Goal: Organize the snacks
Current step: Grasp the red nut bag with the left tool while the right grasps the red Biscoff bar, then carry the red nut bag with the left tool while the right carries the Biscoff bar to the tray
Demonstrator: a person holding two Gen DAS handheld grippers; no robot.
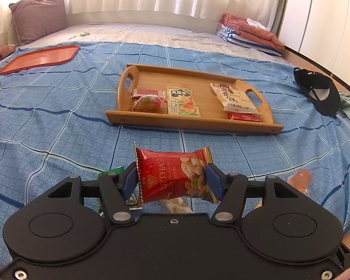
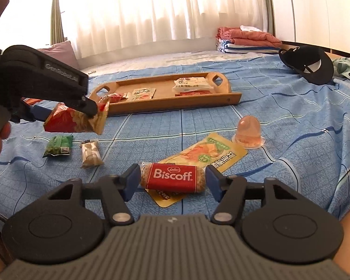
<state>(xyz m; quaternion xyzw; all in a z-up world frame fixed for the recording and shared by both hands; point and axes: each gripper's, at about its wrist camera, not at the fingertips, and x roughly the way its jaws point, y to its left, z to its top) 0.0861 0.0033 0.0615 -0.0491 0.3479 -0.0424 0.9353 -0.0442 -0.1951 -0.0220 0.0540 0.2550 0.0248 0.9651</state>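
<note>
Holding a red foil nut packet [image 1: 175,175] between its blue pads, the left tongs [image 1: 172,179] are closed on it above the blue checked bed cover [image 1: 58,126], with the wooden handled tray [image 1: 193,122] of snacks ahead. The right tongs [image 2: 172,178] stand wide apart around a red Biscoff biscuit pack [image 2: 172,177], pads not touching it; it lies on a yellow flat sachet [image 2: 212,154] beside a clear jelly cup [image 2: 248,130].
</note>
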